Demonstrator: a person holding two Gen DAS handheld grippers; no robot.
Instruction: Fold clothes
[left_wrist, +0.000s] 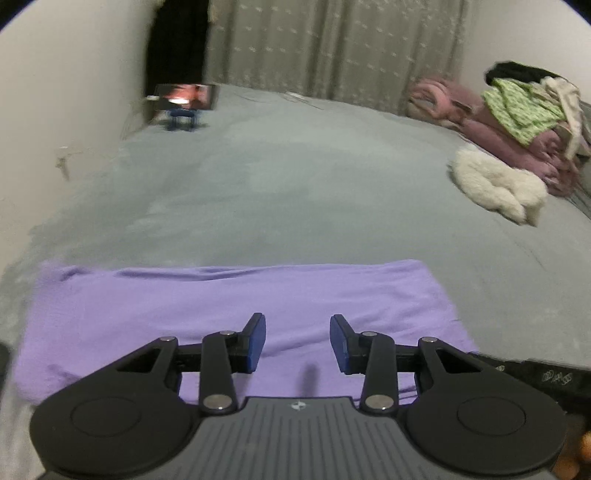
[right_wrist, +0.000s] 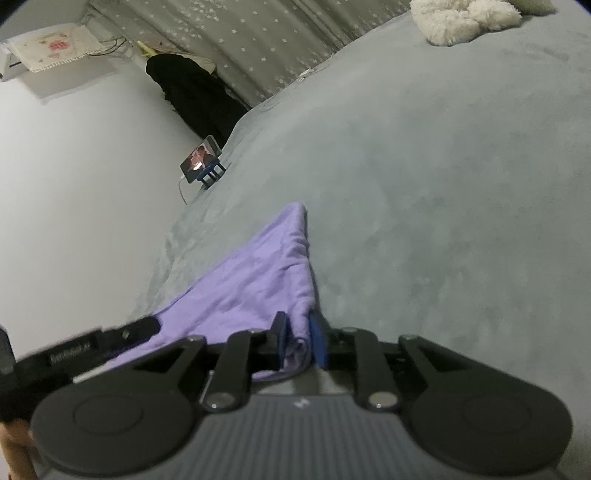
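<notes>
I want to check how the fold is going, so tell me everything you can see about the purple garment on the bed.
The soft, thin-looking lilac knit garment lies mostly flat on the grey plush bedspread, folded into a wide band with light wrinkles and a doubled far edge. One corner is bunched between the pads of the right tongs, which are shut on it, and cloth runs from there to a far point. The left tongs hover open above it, touching nothing. No sleeves or collar can be made out.

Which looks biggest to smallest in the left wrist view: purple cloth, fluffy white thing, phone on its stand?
1. purple cloth, though it lies nearest the camera, which inflates it.
2. fluffy white thing.
3. phone on its stand, farthest away, so its true size is unsure.
</notes>
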